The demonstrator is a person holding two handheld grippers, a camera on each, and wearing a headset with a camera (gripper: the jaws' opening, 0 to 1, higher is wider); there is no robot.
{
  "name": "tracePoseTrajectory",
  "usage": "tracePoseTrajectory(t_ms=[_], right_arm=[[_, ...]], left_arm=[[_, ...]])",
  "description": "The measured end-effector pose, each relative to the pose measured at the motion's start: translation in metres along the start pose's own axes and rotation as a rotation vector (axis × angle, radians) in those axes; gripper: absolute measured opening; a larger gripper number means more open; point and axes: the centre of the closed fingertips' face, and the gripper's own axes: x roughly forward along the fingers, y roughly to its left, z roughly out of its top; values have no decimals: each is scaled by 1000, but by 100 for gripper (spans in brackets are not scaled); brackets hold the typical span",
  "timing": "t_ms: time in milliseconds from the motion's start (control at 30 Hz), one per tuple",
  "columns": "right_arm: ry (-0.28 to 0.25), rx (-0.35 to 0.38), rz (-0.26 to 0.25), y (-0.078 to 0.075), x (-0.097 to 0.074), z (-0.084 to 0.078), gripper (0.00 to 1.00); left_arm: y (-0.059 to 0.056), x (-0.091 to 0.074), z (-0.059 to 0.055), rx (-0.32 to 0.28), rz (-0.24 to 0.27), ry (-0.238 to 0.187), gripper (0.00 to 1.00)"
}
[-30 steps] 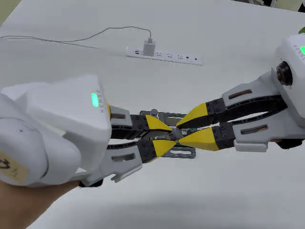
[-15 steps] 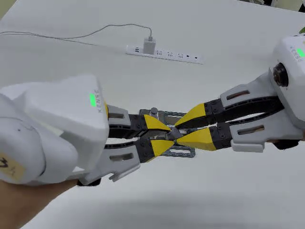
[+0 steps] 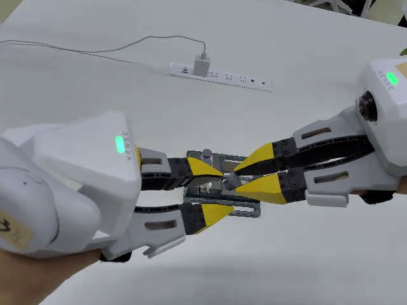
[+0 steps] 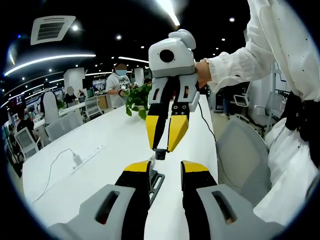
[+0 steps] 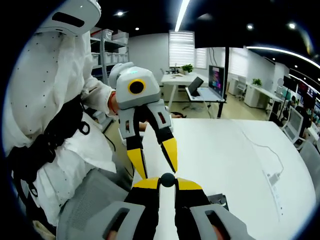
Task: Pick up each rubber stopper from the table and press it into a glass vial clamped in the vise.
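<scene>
Rubber stopper: small, dark, rounded, pinched between the tips of your right gripper, which reaches in from 3 o'clock directly over the vise. The left gripper sits at 9 o'clock with its jaws spread, holding nothing. I can't make out the vial under the tips, so locate its mouth first. Keep the stopper square and press straight down, with no side load on the glass.
</scene>
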Motion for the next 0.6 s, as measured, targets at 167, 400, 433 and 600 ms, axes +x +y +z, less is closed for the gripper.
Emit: tracePoseTrajectory(t_ms=[167,400,433,600], right_arm=[[38,25,-43,-17,2,-10,5],[92,63,-74,-39,13,-22,5],[100,70,-79,-42,14,-23,5],[168,97,-101,-63,26,-38,5]], left_arm=[[10,-3,-11,-50,22,-4,30],[27,-12,-25,-48,82,-13,44],[29,-13,-27,-48,86,-16,46],[41,-18,-43,-86,110,-3,57]])
